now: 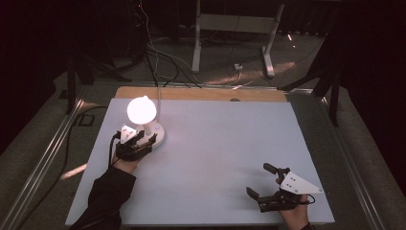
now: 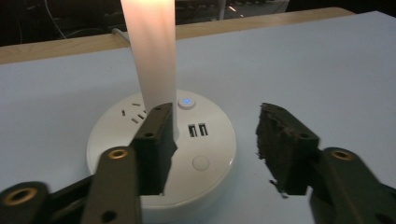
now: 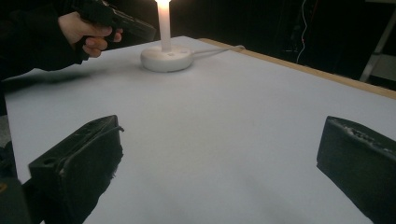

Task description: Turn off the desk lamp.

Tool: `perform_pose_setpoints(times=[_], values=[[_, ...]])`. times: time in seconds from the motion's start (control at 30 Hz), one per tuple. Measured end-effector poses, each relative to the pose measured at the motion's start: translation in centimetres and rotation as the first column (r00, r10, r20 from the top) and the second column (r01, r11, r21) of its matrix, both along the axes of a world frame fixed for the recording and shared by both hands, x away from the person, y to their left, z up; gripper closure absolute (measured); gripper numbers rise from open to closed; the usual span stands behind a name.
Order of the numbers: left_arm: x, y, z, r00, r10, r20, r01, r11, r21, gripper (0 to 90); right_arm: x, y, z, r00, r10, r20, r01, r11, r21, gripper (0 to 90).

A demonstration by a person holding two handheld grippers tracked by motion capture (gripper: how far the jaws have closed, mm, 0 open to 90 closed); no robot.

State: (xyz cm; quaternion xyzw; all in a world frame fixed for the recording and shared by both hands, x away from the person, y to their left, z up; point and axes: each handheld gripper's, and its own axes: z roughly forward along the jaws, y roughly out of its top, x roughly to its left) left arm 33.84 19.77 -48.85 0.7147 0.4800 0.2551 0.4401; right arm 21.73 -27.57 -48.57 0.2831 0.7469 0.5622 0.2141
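Observation:
A white desk lamp (image 1: pixel 142 111) stands lit at the table's left rear; its round base (image 2: pixel 205 144) carries sockets, two USB ports, a blue-lit button (image 2: pixel 187 101) and a plain round button (image 2: pixel 201 163). The glowing stem (image 2: pixel 152 51) rises from that base. My left gripper (image 1: pixel 149 140) hovers open at the base's near edge, its jaws apart over the base with nothing between them (image 2: pixel 215 142). My right gripper (image 1: pixel 261 179) rests open near the table's front right, empty (image 3: pixel 219 158). The lamp (image 3: pixel 166 51) shows far off in the right gripper view.
The pale table top (image 1: pixel 225 153) has a wooden strip (image 1: pixel 201 93) along its far edge. The lamp's white cord (image 1: pixel 159 93) runs off the back. Cables and a desk frame (image 1: pixel 234 28) lie on the floor beyond. Metal rails flank the table.

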Motion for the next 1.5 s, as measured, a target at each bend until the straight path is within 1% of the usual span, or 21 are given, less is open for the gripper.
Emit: perform_pose_setpoints(times=[0.03, 0.13, 0.23, 0.37, 0.4, 0.47, 0.5, 0.53, 0.67, 0.8, 0.83, 0.9, 0.97, 1.0, 1.1, 1.13, 1.2, 1.37, 1.4, 1.43, 1.5], values=[[0.0, 0.0, 0.0, 1.0000, 0.003, 0.001, -0.003, 1.0000, 0.005, 55.6, 0.0, 0.0, 0.0, 1.0000, 0.000, -0.001, 0.000, 1.000, 0.001, 0.0], [0.1, 0.0, -0.2, 1.0000, 0.001, -0.002, -0.001, 1.0000, -0.006, 66.9, 0.0, 0.0, 0.0, 1.0000, 0.000, 0.000, 0.000, 1.000, 0.000, 0.0], [0.1, 0.1, -0.2, 1.0000, 0.002, -0.002, -0.002, 1.0000, 0.000, 76.7, 0.0, 0.0, 0.0, 1.0000, 0.000, -0.001, 0.000, 1.000, 0.000, 0.0], [0.4, 0.3, -0.3, 0.9999, -0.013, -0.010, 0.013, 0.9999, -0.004, 87.8, 0.0, 0.0, 0.0, 1.0000, 0.001, 0.000, -0.001, 1.000, 0.000, 0.0], [0.4, 0.3, -0.4, 0.9999, -0.012, -0.008, 0.013, 0.9999, 0.008, 89.6, 0.0, 0.0, 0.0, 1.0000, 0.000, -0.001, 0.000, 1.000, 0.000, 0.0], [0.7, 0.3, -0.7, 0.9997, -0.012, -0.019, 0.013, 0.9995, 0.028, 90.0, 0.0, 0.0, 0.0, 1.0000, -0.002, 0.000, 0.002, 1.000, 0.000, 0.0], [0.7, 0.3, -0.7, 0.9997, -0.012, -0.019, 0.013, 0.9995, 0.028, 90.0, 0.0, 0.0, 0.0, 1.0000, -0.001, -0.001, 0.001, 1.000, 0.000, 0.0], [0.8, 0.3, -0.8, 0.9994, -0.022, -0.027, 0.022, 0.9996, 0.015, 90.0, 0.0, 0.0, 0.0, 1.0000, -0.001, 0.000, 0.001, 1.000, -0.001, 0.0], [1.1, 0.3, -1.2, 0.9987, -0.026, -0.044, 0.028, 0.9988, 0.039, 90.0, 0.0, 0.0, 0.0, 1.0000, 0.000, -0.001, 0.000, 1.000, -0.001, 0.0], [1.4, 0.3, -1.5, 0.9979, -0.028, -0.059, 0.030, 0.9987, 0.041, 90.0, 0.0, 0.0, 0.0, 1.0000, 0.001, -0.001, -0.001, 1.000, -0.002, 0.0], [1.4, 0.3, -1.5, 0.9978, -0.030, -0.058, 0.032, 0.9989, 0.034, 90.0, 0.0, 0.0, 0.0, 1.0000, 0.001, -0.001, -0.001, 1.000, -0.001, 0.0], [1.5, 0.2, -1.6, 0.9975, -0.029, -0.064, 0.032, 0.9980, 0.054, 90.0, 0.0, 0.0, 0.0, 1.0000, 0.001, -0.001, -0.001, 1.000, -0.002, 0.0], [1.5, 0.2, -1.6, 0.9972, -0.032, -0.067, 0.035, 0.9983, 0.046, 90.0, 0.0, 0.0, 0.0, 1.0000, 0.001, -0.002, -0.001, 1.000, 0.000, 0.0], [1.6, 0.0, -1.7, 0.9972, -0.024, -0.072, 0.029, 0.9969, 0.073, 90.0, 0.0, 0.0, 0.0, 1.0000, 0.001, -0.001, -0.001, 1.000, 0.000, 0.0], [1.6, 0.1, -1.9, 0.9964, -0.028, -0.080, 0.034, 0.9972, 0.066, 90.0, 0.0, 0.0, 0.0, 1.0000, 0.001, -0.001, -0.001, 1.000, 0.000, 0.0], [1.6, 0.1, -1.9, 0.9963, -0.028, -0.081, 0.034, 0.9965, 0.076, 90.0, 0.0, 0.0, 0.0, 1.0000, 0.001, -0.001, -0.001, 1.000, -0.001, 0.0], [1.7, 0.1, -2.0, 0.9961, -0.030, -0.083, 0.035, 0.9971, 0.068, 90.0, 0.0, 0.0, 0.0, 1.0000, 0.002, -0.003, -0.002, 1.000, 0.000, 0.0], [1.8, 0.0, -2.2, 0.9954, -0.034, -0.090, 0.042, 0.9959, 0.080, 90.0, 0.0, 0.0, 0.0, 1.0000, 0.002, -0.004, -0.002, 1.000, 0.000, 0.0], [1.8, 0.0, -2.2, 0.9953, -0.038, -0.089, 0.045, 0.9962, 0.075, 90.0, 0.0, 0.0, 0.0, 1.0000, 0.003, -0.004, -0.003, 1.000, 0.000, 0.0], [1.8, 0.0, -2.2, 0.9954, -0.037, -0.089, 0.044, 0.9954, 0.084, 90.0, 0.0, 0.0, 0.0, 1.0000, 0.002, -0.004, -0.002, 1.000, -0.002, 0.0], [1.9, 0.0, -2.2, 0.9951, -0.041, -0.090, 0.048, 0.9956, 0.081, 90.0, 0.0, 0.0, 0.0, 1.0000, 0.003, -0.005, -0.003, 1.000, 0.000, 0.0]])
